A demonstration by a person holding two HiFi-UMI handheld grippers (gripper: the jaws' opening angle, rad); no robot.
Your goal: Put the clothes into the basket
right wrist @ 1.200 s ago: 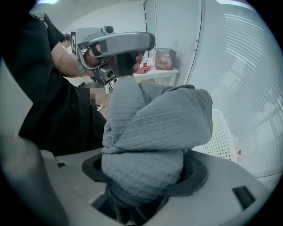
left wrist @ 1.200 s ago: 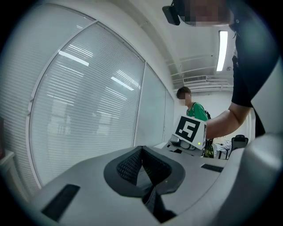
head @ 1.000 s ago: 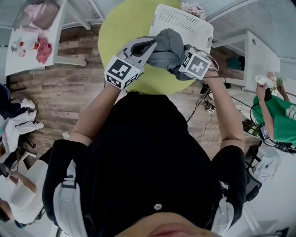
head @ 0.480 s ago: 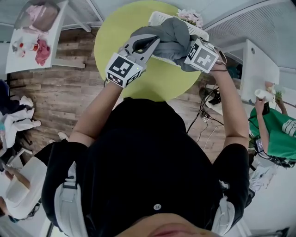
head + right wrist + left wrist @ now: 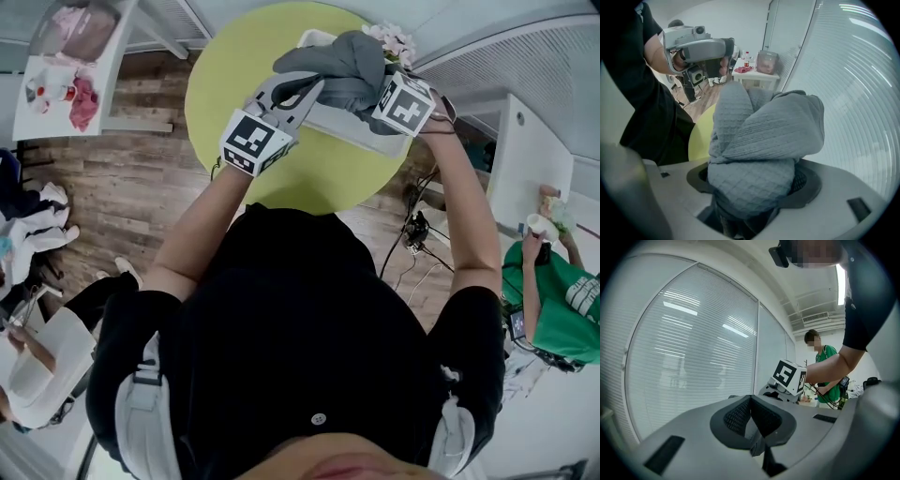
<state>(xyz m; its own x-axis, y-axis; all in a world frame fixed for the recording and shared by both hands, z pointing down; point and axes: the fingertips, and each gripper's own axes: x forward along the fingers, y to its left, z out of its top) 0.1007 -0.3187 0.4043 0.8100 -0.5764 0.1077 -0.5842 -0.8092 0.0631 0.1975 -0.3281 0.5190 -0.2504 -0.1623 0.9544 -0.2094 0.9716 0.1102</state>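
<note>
A grey quilted garment [image 5: 342, 66] hangs bunched over the white basket [image 5: 352, 120], which stands on the round yellow table [image 5: 234, 84]. My right gripper [image 5: 375, 89] points steeply down and is shut on that garment [image 5: 764, 131]. The cloth fills the right gripper [image 5: 752, 180] and hides its tips. My left gripper [image 5: 314, 86] is level beside the garment's left edge. In the left gripper view the left gripper [image 5: 751, 397] has its jaws together, and no cloth shows past them. The right gripper's marker cube [image 5: 790, 376] sits just beyond.
Pink flowers [image 5: 394, 37] stand behind the basket. A white side table [image 5: 75, 75] with pink items is at upper left. White furniture [image 5: 525, 150], floor cables [image 5: 417, 230] and a person in green [image 5: 553, 291] are on the right. Window blinds [image 5: 693, 357] lie ahead.
Both grippers and the grey garment have moved away from the body, further over the basket. The garment now covers more of the basket's top.
</note>
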